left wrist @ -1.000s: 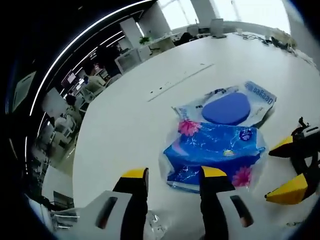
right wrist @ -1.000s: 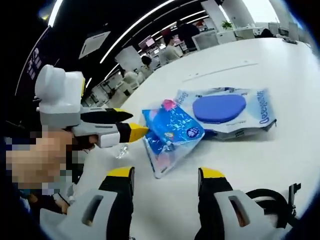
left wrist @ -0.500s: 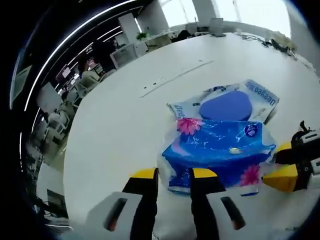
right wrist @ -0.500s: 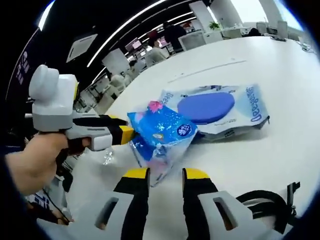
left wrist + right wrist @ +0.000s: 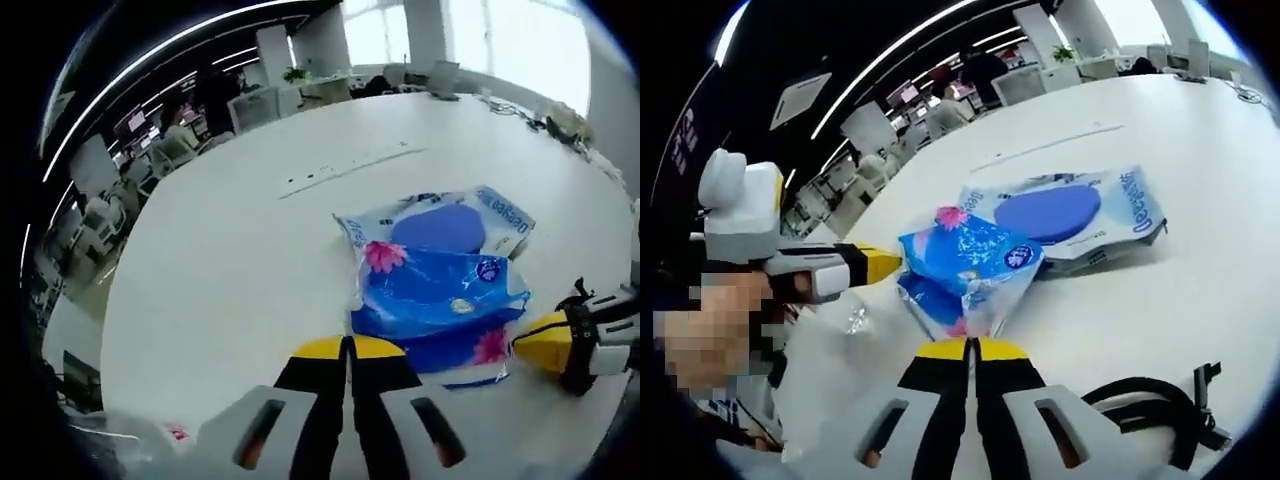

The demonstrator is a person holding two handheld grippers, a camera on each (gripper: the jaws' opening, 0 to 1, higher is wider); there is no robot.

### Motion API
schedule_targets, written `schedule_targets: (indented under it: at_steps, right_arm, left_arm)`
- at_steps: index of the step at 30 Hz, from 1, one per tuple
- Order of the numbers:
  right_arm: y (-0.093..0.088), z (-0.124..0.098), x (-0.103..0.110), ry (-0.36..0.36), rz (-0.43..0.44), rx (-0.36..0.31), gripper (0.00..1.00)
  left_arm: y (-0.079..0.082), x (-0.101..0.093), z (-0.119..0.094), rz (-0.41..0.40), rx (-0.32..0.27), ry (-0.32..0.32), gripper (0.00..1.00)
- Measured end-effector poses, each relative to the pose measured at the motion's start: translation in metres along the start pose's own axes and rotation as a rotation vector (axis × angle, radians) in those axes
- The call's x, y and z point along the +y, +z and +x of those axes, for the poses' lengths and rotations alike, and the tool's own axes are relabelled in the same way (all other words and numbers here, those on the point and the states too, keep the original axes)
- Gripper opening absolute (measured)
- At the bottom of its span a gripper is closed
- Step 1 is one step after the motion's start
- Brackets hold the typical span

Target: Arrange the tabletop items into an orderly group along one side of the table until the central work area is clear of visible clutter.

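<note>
Both your grippers have closed over the last second. Left gripper (image 5: 349,348): jaws were well apart, now pressed tip to tip just short of the blue tissue pack (image 5: 437,305). It looks to have pinched the loose clear wrapper at the pack's near edge, but the wrapper is hard to make out there, so you may hold only air. Right gripper (image 5: 971,350): jaws likewise met, at the pack's clear wrapper; it appears to have a fold of that film.

In the right gripper view your left gripper (image 5: 876,265) touches the pack's far end, so you have it from two sides.

The pack lies partly over the wet-wipes packet (image 5: 458,225), both out on the white table (image 5: 230,240), not yet at an edge. A bit of crumpled clear plastic (image 5: 854,320) sits near the table's edge.

Judgement: you have finished gripping, and moving the pack to the side comes next. Lift gently, since thin film can slip or tear.
</note>
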State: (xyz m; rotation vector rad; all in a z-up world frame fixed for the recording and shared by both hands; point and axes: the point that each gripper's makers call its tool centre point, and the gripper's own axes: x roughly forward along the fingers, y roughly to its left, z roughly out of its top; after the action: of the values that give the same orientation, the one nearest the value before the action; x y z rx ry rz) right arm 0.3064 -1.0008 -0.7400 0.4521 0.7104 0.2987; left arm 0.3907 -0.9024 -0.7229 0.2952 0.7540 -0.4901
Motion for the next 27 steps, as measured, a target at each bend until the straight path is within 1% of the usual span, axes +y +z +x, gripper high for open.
schedule_targets:
  at_steps: [4,6,9,10,11,13,15,18,21,24,27]
  right_arm:
    - [0.016,-0.015,-0.003,0.015,0.035,-0.041,0.0]
    - [0.021,-0.022,-0.002,0.025,0.033,-0.047,0.0]
    - [0.026,-0.038,-0.003,0.031,0.007,-0.056,0.0]
    - [0.028,-0.046,-0.004,0.029,-0.007,-0.063,0.0]
    - [0.029,-0.051,-0.005,0.027,-0.009,-0.067,0.0]
    - [0.033,-0.064,-0.007,0.021,-0.006,-0.082,0.0]
    - [0.036,-0.075,-0.008,0.015,-0.001,-0.098,0.0]
    - [0.038,-0.087,-0.008,0.014,0.0,-0.1,0.0]
    - [0.04,-0.1,-0.008,-0.002,-0.019,-0.109,0.0]
    - [0.043,-0.113,-0.013,-0.021,0.003,-0.131,0.0]
    - [0.047,-0.125,-0.015,-0.041,0.002,-0.148,0.0]
  left_arm:
    - [0.007,-0.005,-0.015,-0.038,-0.028,-0.036,0.01]
    - [0.009,-0.011,-0.024,-0.044,-0.038,-0.059,0.01]
    - [0.017,-0.025,-0.037,-0.058,-0.08,-0.115,0.01]
    - [0.018,-0.028,-0.04,-0.055,-0.084,-0.123,0.01]
    - [0.017,-0.035,-0.044,-0.055,-0.08,-0.153,0.01]
    - [0.019,-0.041,-0.049,-0.053,-0.091,-0.16,0.01]
    - [0.018,-0.049,-0.054,-0.054,-0.091,-0.18,0.01]
    - [0.019,-0.059,-0.063,-0.056,-0.101,-0.193,0.01]
    - [0.023,-0.07,-0.073,-0.069,-0.116,-0.224,0.01]
    - [0.026,-0.079,-0.081,-0.069,-0.127,-0.25,0.01]
    - [0.026,-0.088,-0.089,-0.081,-0.132,-0.279,0.01]
